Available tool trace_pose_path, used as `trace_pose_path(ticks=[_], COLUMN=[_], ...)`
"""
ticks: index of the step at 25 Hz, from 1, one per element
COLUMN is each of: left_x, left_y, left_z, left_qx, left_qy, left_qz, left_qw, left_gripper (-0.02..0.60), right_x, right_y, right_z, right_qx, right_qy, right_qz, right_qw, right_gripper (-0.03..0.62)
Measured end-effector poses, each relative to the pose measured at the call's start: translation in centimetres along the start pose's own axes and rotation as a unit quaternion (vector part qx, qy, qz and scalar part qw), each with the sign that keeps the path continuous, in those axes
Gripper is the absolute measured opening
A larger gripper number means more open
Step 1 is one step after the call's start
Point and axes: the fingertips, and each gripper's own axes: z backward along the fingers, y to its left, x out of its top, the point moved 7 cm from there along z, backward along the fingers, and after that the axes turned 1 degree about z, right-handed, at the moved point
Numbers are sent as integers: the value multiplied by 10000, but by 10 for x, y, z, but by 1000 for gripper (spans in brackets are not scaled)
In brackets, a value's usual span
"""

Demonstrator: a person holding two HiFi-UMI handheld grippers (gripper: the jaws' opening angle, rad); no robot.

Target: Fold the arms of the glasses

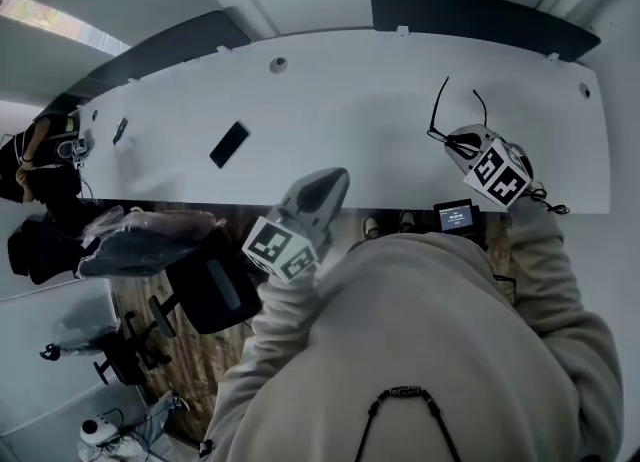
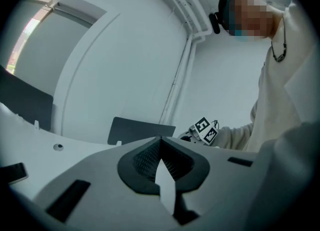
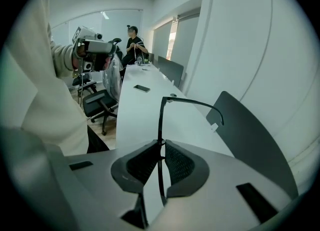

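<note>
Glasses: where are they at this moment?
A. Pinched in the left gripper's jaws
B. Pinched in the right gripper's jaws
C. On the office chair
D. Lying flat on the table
B: in the right gripper view the glasses stand clamped by the frame between the jaws of the right gripper, one arm sticking out unfolded, while the left gripper is shut on nothing.

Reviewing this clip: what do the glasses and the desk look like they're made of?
The glasses: thin black frame, probably plastic or coated metal; it is slim, smoothly curved and has a faint sheen. The desk: likely white laminate or painted board; the surface is flat, even and matte.
</note>
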Motion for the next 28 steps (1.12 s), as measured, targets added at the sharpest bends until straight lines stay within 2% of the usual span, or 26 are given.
trace_pose_path(ticks=[3, 12, 19, 24, 25, 27, 28], left_x=[5, 39, 48, 62, 67, 79, 84], left_y=[-1, -24, -23, -39, -42, -49, -52], left_z=[-15, -62, -80, -89, -90, -92, -93], left_qx=[-199, -833, -1034, -1296, -1336, -1439, -1489], left_qy=[51, -55, -136, -26, -1, 16, 6], left_qz=[-79, -400, -471, -815, -950, -1224, -1340], left_qw=[9998, 9957, 9934, 9882, 9865, 9820, 9797], left_gripper=[5, 5, 5, 8, 21, 133, 167], right_x=[-3, -13, -6, 2, 5, 11, 14], right_y=[1, 14, 15, 22, 22, 24, 26], right_z=[15, 52, 88, 107, 108, 112, 114], right_qx=[-116, 16, 375, 644, 664, 716, 764], right_qy=[-180, -786, -1741, -2092, -2098, -2140, -2196], right_qz=[-333, -1036, -1926, -2215, -2223, -2213, -2226], right_qw=[9992, 9915, 9650, 9503, 9498, 9487, 9468], right_gripper=[60, 60, 60, 60, 60, 60, 60])
